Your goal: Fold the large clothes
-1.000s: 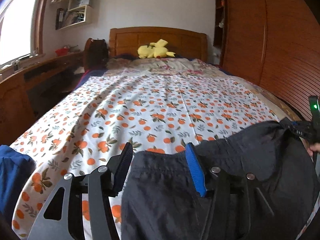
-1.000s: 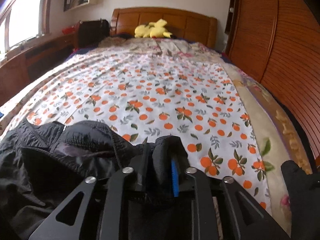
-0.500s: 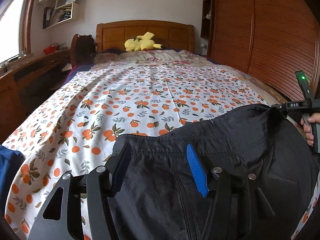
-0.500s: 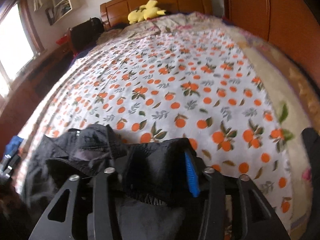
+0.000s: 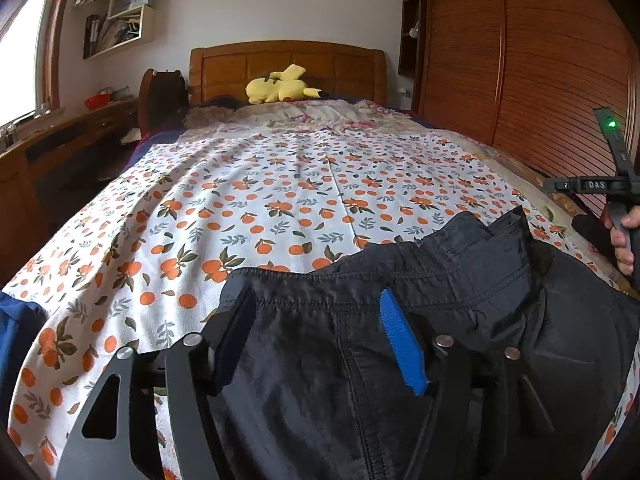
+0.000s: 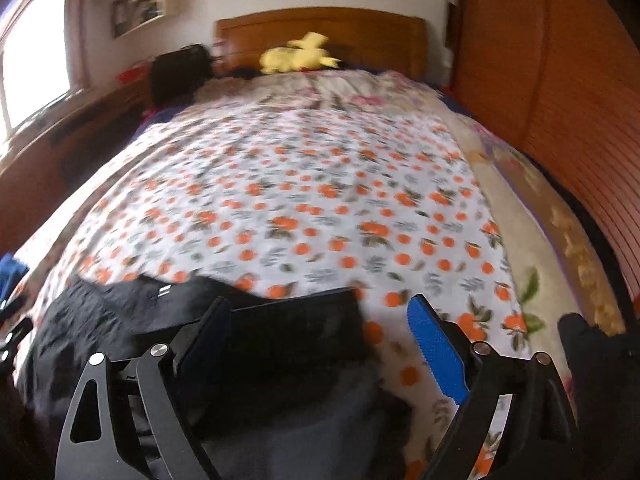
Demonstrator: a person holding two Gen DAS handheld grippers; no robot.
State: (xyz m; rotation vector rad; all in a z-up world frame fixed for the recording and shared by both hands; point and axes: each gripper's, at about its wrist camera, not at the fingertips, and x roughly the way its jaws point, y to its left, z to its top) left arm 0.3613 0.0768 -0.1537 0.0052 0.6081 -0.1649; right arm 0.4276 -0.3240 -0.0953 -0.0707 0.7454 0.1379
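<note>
A large black garment [image 5: 400,344] lies at the near end of the bed, its stitched hem toward the headboard. My left gripper [image 5: 316,336] is open, its fingers wide apart over the garment's left part. The right gripper's body and the hand holding it show at the right edge of the left wrist view [image 5: 616,200]. In the blurred right wrist view my right gripper [image 6: 320,340] is open, with the garment [image 6: 260,356] lying under and between its fingers and no cloth pinched.
The bed carries an orange-print sheet [image 5: 280,200]. A yellow plush toy [image 5: 280,88] lies by the wooden headboard [image 5: 288,64]. A wooden wardrobe [image 5: 540,60] runs along the right. A desk [image 5: 60,140] stands at the left. Blue cloth [image 5: 16,340] hangs at the bed's near left.
My right gripper was shut on a bunch of the black garment and has opened, letting it drop onto the bed. Both grippers moved forward and the garment now lies further up the sheet.
</note>
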